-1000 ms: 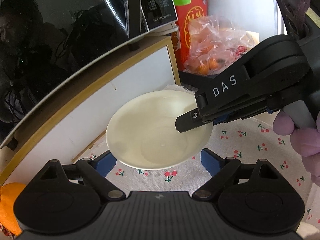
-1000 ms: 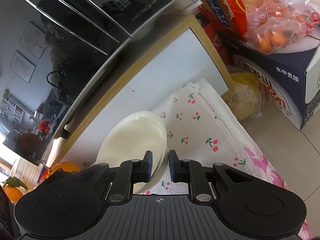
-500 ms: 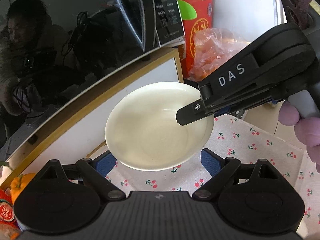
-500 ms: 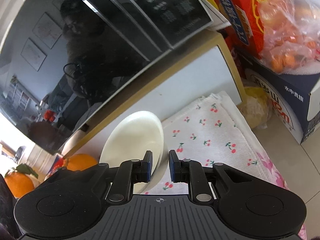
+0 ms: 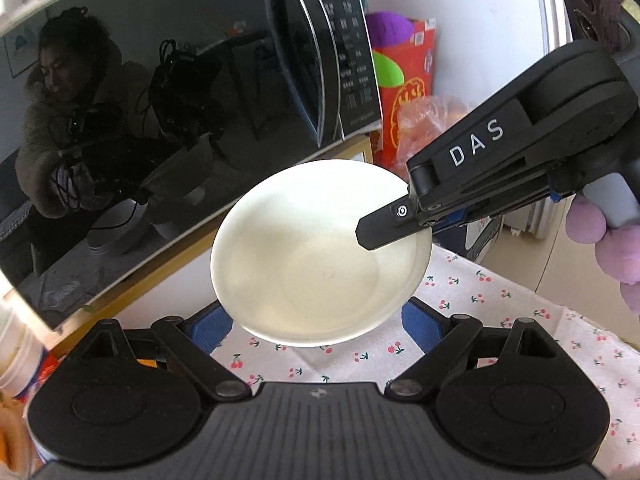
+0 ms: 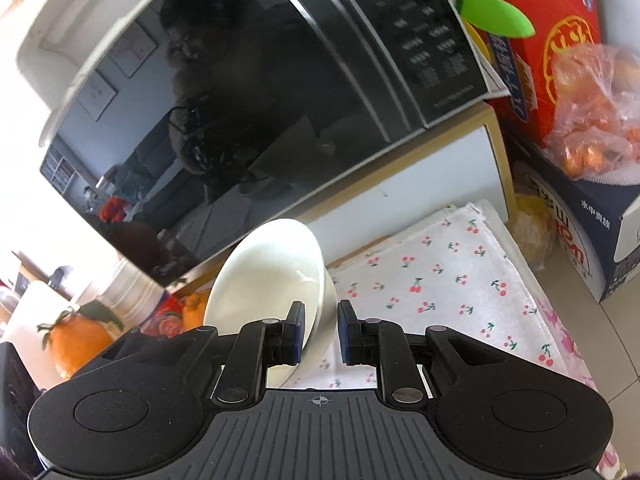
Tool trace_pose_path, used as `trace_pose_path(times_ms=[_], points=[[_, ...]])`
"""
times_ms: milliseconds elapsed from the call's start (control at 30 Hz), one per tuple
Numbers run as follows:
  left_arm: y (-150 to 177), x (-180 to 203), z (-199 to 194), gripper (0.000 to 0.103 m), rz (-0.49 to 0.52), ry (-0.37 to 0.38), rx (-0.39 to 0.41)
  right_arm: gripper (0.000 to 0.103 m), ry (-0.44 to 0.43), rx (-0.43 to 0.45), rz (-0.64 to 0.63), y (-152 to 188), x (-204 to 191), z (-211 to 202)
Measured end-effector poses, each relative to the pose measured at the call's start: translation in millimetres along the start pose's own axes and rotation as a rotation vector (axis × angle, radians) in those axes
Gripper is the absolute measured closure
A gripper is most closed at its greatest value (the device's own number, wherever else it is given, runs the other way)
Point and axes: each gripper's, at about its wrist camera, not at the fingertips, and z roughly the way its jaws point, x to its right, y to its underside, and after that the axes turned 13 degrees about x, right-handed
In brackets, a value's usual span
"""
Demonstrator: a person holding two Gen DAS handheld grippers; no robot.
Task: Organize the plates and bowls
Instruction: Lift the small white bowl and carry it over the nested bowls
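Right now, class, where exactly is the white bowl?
The white bowl is held off the cherry-print cloth in front of the microwave, its rim pinched by the right gripper, centre of the left wrist view.

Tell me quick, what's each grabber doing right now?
Left gripper: open, holding nothing, its fingers wide apart under the white bowl.
Right gripper: shut on the white bowl's rim.

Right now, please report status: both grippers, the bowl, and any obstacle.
Right gripper shut on white bowl rim, bowl lifted over cherry cloth. Left gripper open, empty, below bowl. Microwave close behind.
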Motion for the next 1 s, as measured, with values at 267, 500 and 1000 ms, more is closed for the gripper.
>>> trace_pose_path(times_ms=[267, 500, 1000], points=[[-7.4, -0.3, -27.1, 0.013, 0.0, -0.003, 0.02, 0.086, -0.007, -0.007, -0.02, 0.9, -24.5, -25.7], [-8.6, 3.4, -45.6, 0.013, -0.024, 0.0, 0.036, 0.086, -0.006, -0.022, -0.042, 8.9, -38.8, -48.9], [0.8, 25.9, -87.9, 0.013, -0.063, 0.021, 0.071, 0.086, 0.023, -0.054, -0.075, 31.6, -51.8, -100.4]])
